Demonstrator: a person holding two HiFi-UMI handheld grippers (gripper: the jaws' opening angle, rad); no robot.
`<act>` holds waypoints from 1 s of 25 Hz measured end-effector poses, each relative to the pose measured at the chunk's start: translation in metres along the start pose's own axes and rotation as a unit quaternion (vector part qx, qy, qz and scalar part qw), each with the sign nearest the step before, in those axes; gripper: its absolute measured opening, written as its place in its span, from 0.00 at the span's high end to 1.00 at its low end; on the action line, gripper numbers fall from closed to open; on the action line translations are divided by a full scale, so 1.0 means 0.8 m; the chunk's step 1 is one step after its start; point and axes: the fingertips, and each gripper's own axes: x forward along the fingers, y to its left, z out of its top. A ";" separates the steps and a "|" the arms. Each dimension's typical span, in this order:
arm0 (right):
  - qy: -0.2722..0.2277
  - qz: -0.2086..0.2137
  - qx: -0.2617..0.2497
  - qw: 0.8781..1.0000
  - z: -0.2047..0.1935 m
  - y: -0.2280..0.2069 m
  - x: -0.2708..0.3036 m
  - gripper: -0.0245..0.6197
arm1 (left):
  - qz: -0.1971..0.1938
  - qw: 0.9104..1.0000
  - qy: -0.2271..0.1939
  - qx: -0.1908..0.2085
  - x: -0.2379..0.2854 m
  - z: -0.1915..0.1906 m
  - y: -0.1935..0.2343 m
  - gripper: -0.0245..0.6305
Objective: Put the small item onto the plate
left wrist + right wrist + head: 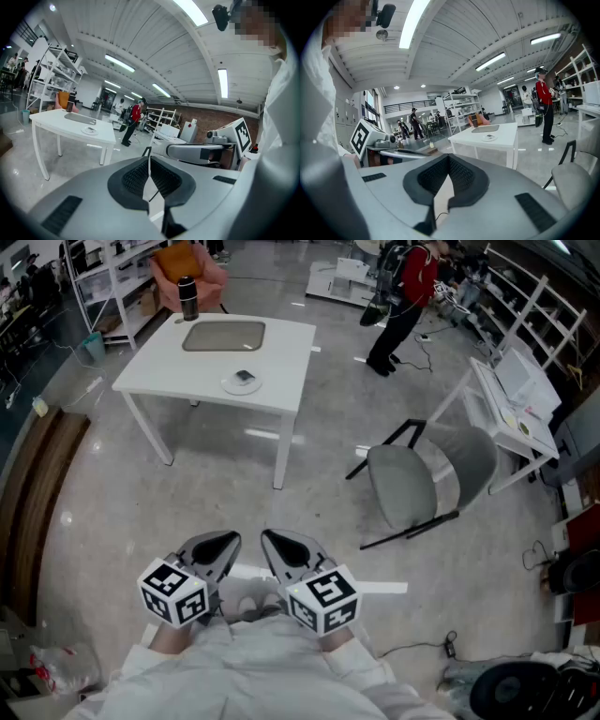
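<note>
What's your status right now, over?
Left gripper shut, empty; right gripper shut, empty. Small dark item on plate, on white table across the floor. Grey chair off to the right, not in the way.

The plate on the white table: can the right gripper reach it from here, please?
Probably not from here. The plate sits on the white table, far across open floor from the right gripper. Nothing blocks the way; the gripper would simply need carrying closer.

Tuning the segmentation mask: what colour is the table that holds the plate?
White. The table shows best in the head view, top and legs alike.
</note>
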 end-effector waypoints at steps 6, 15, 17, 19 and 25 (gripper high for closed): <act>0.001 0.000 -0.003 1.000 0.003 -0.002 0.003 0.94 | 0.005 1.000 -0.001 -0.001 0.000 0.004 0.005 0.93; 0.004 0.000 -0.005 1.000 0.002 -0.013 0.009 0.94 | 0.007 1.000 0.003 -0.004 0.009 0.002 0.008 0.93; 0.007 -0.004 -0.003 1.000 -0.003 -0.017 0.011 0.94 | 0.004 1.000 0.006 0.001 0.016 0.001 0.005 0.93; 0.007 -0.006 0.006 1.000 -0.007 -0.023 0.011 0.94 | 0.003 1.000 0.007 0.007 0.022 0.004 0.006 0.93; 0.010 0.007 0.045 0.999 -0.015 -0.050 0.014 0.94 | 0.029 0.999 0.000 -0.016 0.035 0.000 0.027 0.93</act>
